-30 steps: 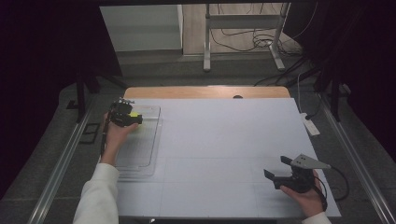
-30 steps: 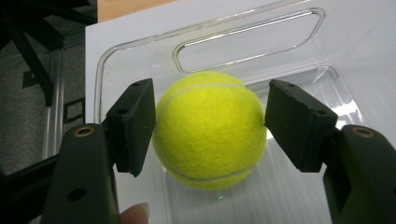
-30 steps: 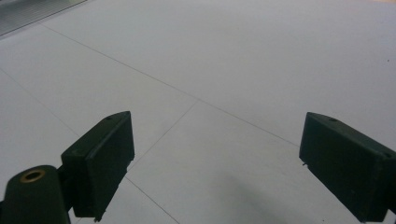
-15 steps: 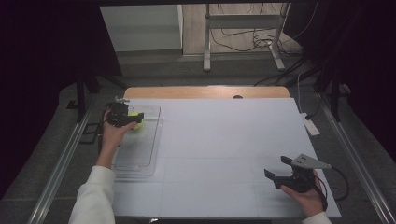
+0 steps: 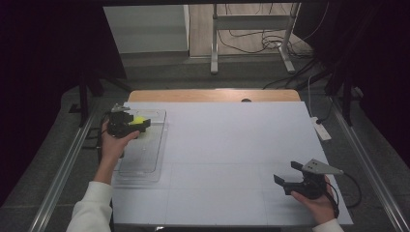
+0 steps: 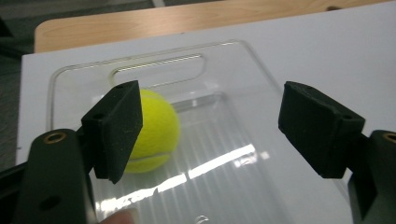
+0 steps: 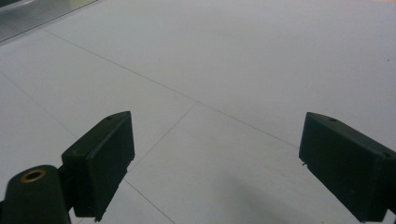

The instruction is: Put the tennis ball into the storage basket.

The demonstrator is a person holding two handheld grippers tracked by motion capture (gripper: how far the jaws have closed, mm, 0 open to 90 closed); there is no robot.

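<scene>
A yellow tennis ball (image 6: 156, 130) lies in a clear plastic tray (image 6: 243, 186) at the table's left; from above the ball (image 5: 139, 119) shows at the far end of the tray (image 5: 142, 159). My left gripper (image 6: 210, 130) hovers over the tray, open, its left jaw partly in front of the ball and not closed on it. In the high view that left gripper (image 5: 138, 125) sits just beside the ball. My right gripper (image 5: 288, 175) rests open over the bare white table near the front right, and the right gripper (image 7: 219, 163) has nothing between its jaws.
White sheets (image 5: 232, 145) cover the table, with a wooden strip (image 5: 212, 95) at the far edge. A white power strip (image 5: 321, 129) lies at the right edge. Metal rails run along both sides, and a stand with cables is on the floor beyond.
The left gripper has drawn back a little toward the left of the tray's far end, near the ball. The right gripper has stayed put.
</scene>
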